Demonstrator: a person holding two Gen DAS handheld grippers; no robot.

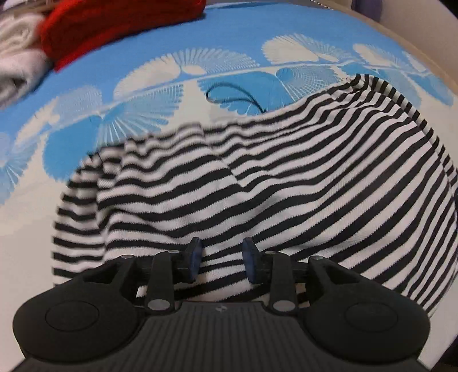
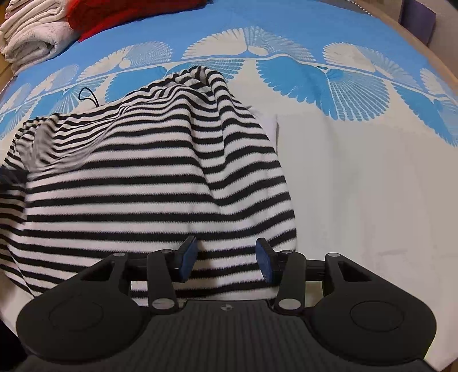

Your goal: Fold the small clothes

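A black-and-white striped garment lies rumpled on the blue and white patterned cloth. It also shows in the right wrist view. My left gripper is open, its blue pads on either side of the garment's near edge, with fabric between them. My right gripper is open too, over the near right part of the garment, fabric between its pads. A thin black loop sticks out past the garment's far edge.
A red knit item and a folded white towel lie at the far left; both show in the right wrist view, the red item and the towel. Bare white cloth lies right of the garment.
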